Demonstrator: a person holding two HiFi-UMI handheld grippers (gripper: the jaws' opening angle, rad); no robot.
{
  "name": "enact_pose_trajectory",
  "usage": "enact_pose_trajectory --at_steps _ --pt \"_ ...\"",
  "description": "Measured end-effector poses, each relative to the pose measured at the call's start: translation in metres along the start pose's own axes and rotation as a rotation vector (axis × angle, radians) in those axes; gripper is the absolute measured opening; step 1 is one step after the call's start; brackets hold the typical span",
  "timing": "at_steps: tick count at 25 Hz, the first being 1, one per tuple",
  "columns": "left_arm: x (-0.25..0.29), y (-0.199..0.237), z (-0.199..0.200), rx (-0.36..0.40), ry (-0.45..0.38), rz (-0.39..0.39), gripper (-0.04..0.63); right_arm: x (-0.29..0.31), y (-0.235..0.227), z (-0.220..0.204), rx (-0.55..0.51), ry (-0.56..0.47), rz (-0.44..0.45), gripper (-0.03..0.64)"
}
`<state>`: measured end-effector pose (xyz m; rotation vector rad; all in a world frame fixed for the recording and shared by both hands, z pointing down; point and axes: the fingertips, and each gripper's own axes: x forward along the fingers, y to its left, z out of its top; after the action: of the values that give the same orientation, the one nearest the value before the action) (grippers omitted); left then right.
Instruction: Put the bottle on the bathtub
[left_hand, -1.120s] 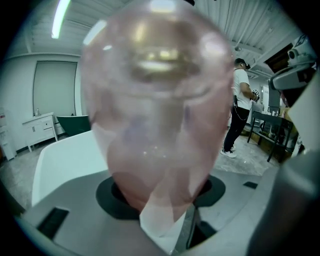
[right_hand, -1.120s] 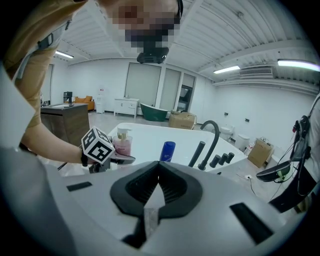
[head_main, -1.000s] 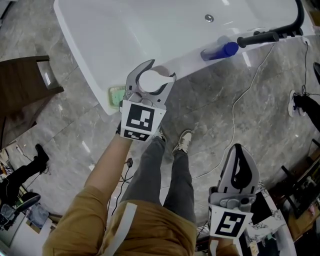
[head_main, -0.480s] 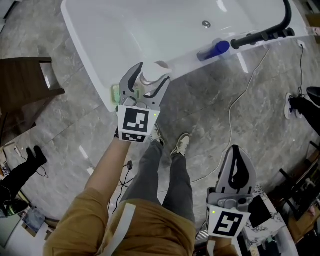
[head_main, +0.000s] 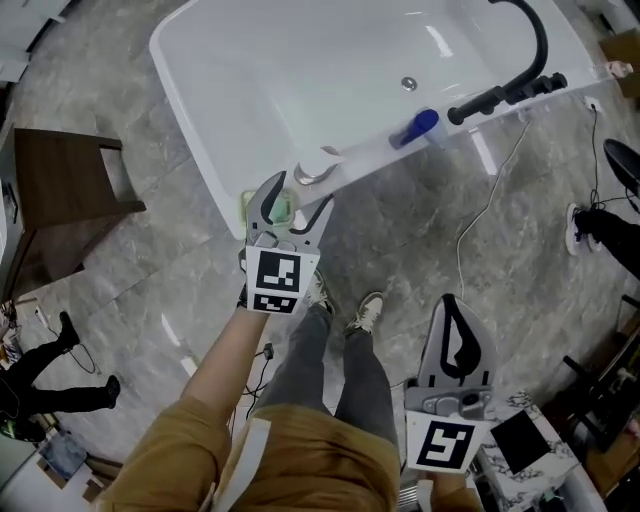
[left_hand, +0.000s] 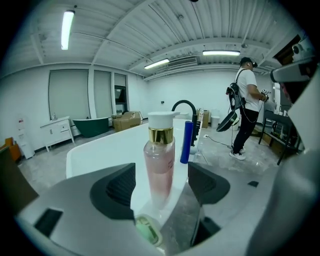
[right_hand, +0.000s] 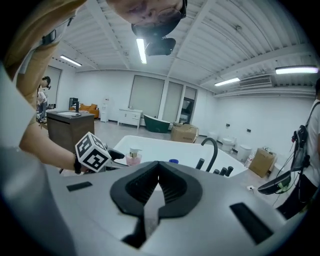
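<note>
On the bathtub (head_main: 300, 80) rim, the bottle (left_hand: 159, 165) is standing upright: pink fluid, gold collar, white cap. I am holding the left tool (head_main: 300, 195) at the rim, pointing at the bottle. Its jaws have just been opening and are gaping wide. The bottle is sitting between the jaw tips with gaps showing on both sides, neither pad touching it. A small green item (left_hand: 148, 230) is lying just below the jaws; I cannot tell what it is. A blue bottle (left_hand: 186, 142) is standing farther along the rim, near the black faucet (head_main: 500, 95). The right tool (right_hand: 157, 187) is hanging low at my right, well apart from the tub, jaws pressing together and gripping nothing.
</note>
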<state>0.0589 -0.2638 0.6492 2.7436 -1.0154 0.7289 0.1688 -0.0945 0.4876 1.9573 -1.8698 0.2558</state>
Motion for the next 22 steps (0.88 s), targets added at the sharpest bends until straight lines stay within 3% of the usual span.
enact_pose_trajectory --at_steps 4,7,12,15,22 --pt "-0.026 -0.003 0.005 -0.019 0.029 0.048 0.310 -0.018 -0.003 0.018 -0.021 -0.025 0.013 0.005" --pt "-0.047 -0.003 0.017 0.017 0.023 0.098 0.151 -0.029 -0.009 0.034 -0.043 -0.052 0.018 0.005" --pt "-0.076 -0.001 0.040 0.026 0.013 0.140 0.040 -0.046 -0.014 0.058 -0.061 -0.096 0.026 0.005" --pt "-0.093 -0.007 0.054 0.038 0.001 0.150 0.008 -0.058 -0.014 0.068 -0.068 -0.117 0.038 0.006" --pt "-0.137 -0.021 0.100 0.057 -0.048 0.152 0.007 -0.087 -0.025 0.098 -0.092 -0.182 0.049 0.005"
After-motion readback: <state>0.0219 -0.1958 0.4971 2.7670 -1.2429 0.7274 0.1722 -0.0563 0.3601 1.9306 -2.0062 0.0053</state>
